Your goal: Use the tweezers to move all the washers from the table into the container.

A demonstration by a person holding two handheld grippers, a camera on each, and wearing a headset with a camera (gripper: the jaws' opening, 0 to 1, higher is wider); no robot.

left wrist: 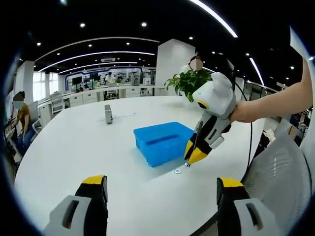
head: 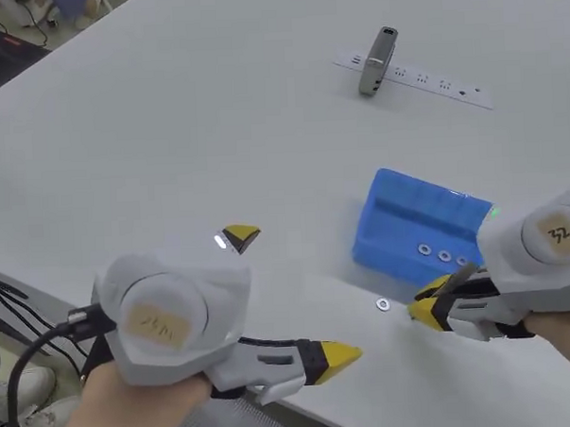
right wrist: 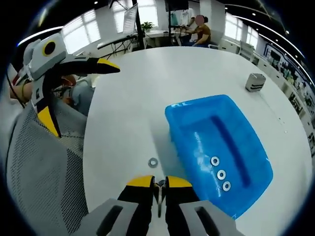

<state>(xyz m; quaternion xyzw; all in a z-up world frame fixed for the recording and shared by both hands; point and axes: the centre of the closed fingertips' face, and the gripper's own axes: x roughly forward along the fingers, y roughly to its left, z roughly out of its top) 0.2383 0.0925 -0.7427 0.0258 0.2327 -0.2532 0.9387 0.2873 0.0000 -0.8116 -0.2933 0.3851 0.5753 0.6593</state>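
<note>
One steel washer [head: 383, 305] lies on the white table [head: 168, 133] just in front of the blue container [head: 423, 222]; it also shows as the washer [right wrist: 153, 162] ahead of my right jaws. Three washers [right wrist: 221, 174] rest inside the container [right wrist: 197, 118]. My right gripper [head: 429, 306] is shut on thin metal tweezers [right wrist: 159, 196], whose tips hover close to the loose washer [left wrist: 177, 171], slightly to its right. My left gripper [head: 293, 295] hangs open over the table's near edge, nothing between its jaws.
At the far side lies a white power strip [head: 431, 79] with a grey adapter [head: 378, 60] plugged in. The table's front edge runs under both grippers. A mesh chair [right wrist: 39, 162] and cables [head: 5, 301] sit below it.
</note>
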